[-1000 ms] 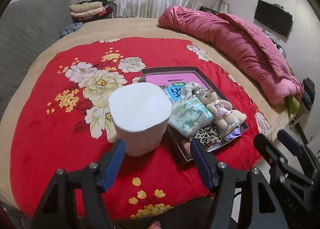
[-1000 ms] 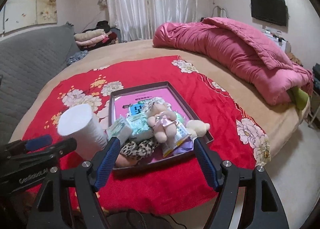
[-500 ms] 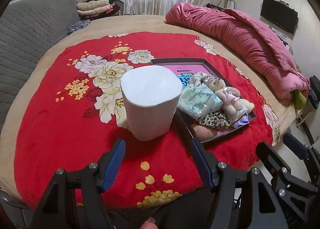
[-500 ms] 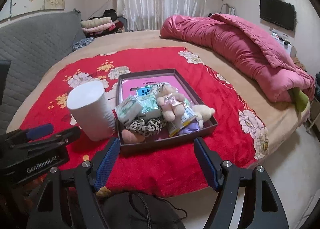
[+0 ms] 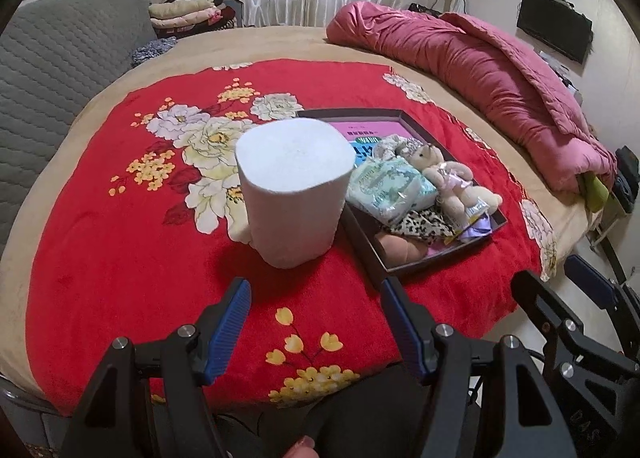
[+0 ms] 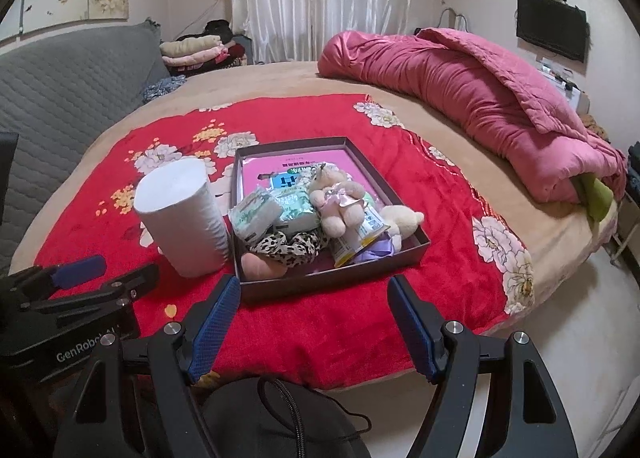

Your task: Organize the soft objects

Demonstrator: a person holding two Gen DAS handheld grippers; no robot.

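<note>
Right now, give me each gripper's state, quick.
Left gripper: open, holding nothing.
Right gripper: open, holding nothing.

Both grippers spread wide, holding nothing.
Left gripper: blue-padded fingers point toward 12 o'clock, jaws well apart, gap unoccupied. Right gripper: same pose, fingers toward 12 o'clock, jaws well apart. In the left wrist view the right gripper sits at 4 o'clock; in the right wrist view the left gripper sits at 8 o'clock. A fingertip shows at 6 o'clock.
</note>
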